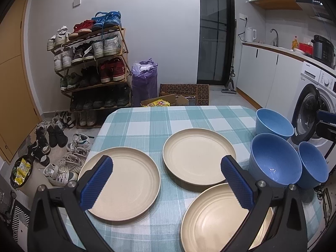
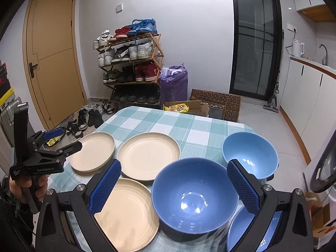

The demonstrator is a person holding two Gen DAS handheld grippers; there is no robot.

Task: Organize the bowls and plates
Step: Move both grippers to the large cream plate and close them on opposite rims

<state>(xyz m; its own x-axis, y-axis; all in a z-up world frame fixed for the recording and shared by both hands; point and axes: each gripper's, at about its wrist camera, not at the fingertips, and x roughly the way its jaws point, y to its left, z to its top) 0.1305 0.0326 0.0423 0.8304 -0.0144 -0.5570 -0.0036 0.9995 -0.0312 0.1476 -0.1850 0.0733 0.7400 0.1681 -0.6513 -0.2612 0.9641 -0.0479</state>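
The nearest blue bowl (image 2: 241, 231) is largely hidden behind the right gripper's (image 2: 172, 185) right-hand finger and cut off by the bottom of the right wrist view; only part of its rim and inner wall shows. The nearest cream plate (image 1: 212, 218) is cut off by the lower edge of the left wrist view, and the left gripper's (image 1: 166, 178) right-hand finger covers part of its rim. At the far right of that view, a dark piece of the other tool is too cropped to read.

Beyond the checked tablecloth (image 1: 159, 115) stand a loaded shoe rack (image 1: 94, 63), a purple bag (image 1: 144, 84) and open cardboard boxes (image 1: 184, 96), with loose shoes on the floor. A washing machine (image 1: 315, 109) sits off to the right of the left gripper. Nothing lies between either gripper's fingers and the dishes.

The left gripper hangs above the table with its fingers spread wide, holding nothing. A second cream plate (image 1: 124, 182) lies just under its left-hand finger, and a third plate (image 1: 199, 156) sits ahead, between the fingers.

The right gripper is likewise spread apart and empty. The middle blue bowl (image 2: 194, 195) sits directly between its fingers, close in, and the lightest blue bowl (image 2: 250, 153) stands ahead and to the right. In this view a hand (image 2: 25, 187) holds the left gripper's handle, off to the left.
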